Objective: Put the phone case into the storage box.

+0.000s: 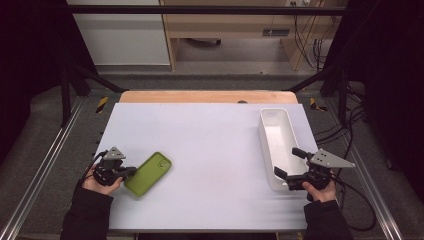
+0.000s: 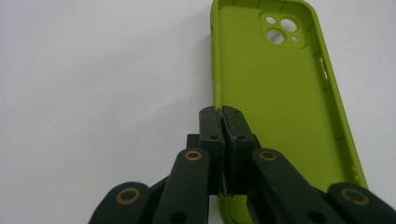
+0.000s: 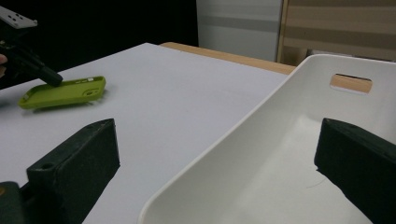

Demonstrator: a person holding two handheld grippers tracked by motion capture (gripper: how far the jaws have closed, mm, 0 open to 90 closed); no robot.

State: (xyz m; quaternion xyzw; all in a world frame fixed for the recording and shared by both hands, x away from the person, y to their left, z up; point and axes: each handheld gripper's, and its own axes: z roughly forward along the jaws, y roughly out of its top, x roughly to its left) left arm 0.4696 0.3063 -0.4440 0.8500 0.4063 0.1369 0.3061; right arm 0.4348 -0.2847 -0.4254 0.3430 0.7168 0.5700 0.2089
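One edge of the green case is pinched by the left gripper, while the right gripper is held spread astride the white bin's wall.

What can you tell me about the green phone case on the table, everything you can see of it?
The phone case is lime green and looks like soft rubbery plastic. It is empty, open side up, with camera cutouts at its far end and small slots in its side wall. It sits at the table's near left, turned at a slant. The left tongs are shut on its side wall near the end closest to the hand.
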